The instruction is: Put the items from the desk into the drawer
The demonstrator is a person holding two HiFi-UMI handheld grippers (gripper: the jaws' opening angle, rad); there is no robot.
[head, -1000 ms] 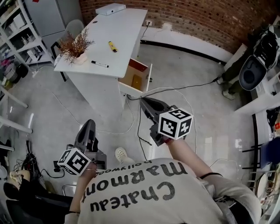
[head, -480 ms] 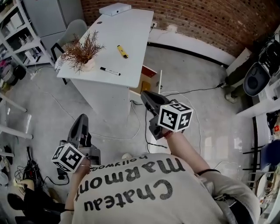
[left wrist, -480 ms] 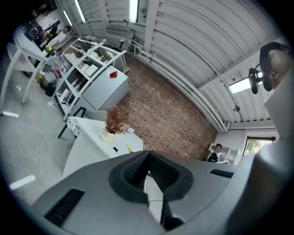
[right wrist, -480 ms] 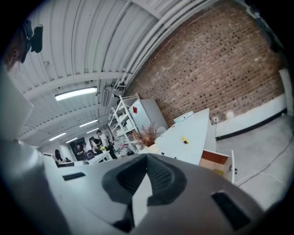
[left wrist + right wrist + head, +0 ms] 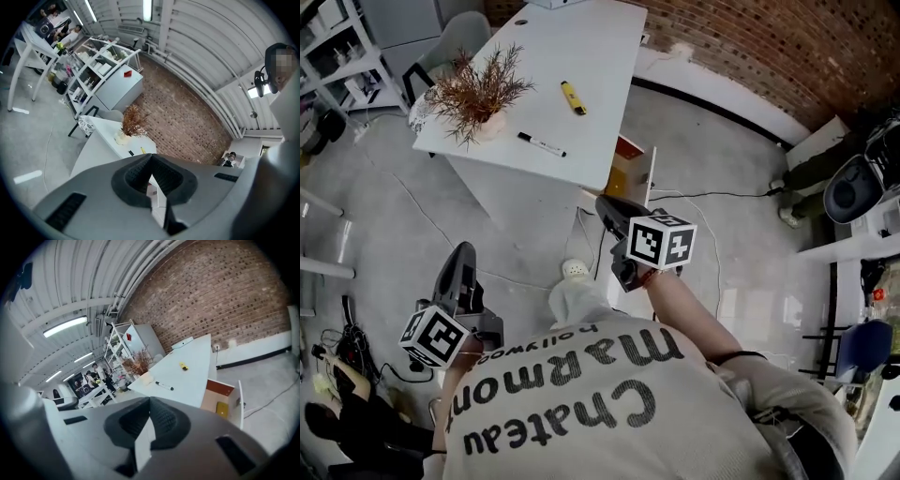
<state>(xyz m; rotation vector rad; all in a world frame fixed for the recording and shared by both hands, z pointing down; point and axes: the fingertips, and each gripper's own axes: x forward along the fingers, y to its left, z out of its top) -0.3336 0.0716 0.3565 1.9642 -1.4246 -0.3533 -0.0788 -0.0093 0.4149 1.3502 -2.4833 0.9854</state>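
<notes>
Both marker [image 5: 542, 144] and yellow item [image 5: 573, 97] lie well beyond the fingers [image 5: 611, 211].

The white table [image 5: 600, 47] holds a dry plant [image 5: 478, 94]. A black marker [image 5: 542, 144] lies near the plant. A yellow item [image 5: 573, 97] lies farther from it.
</notes>
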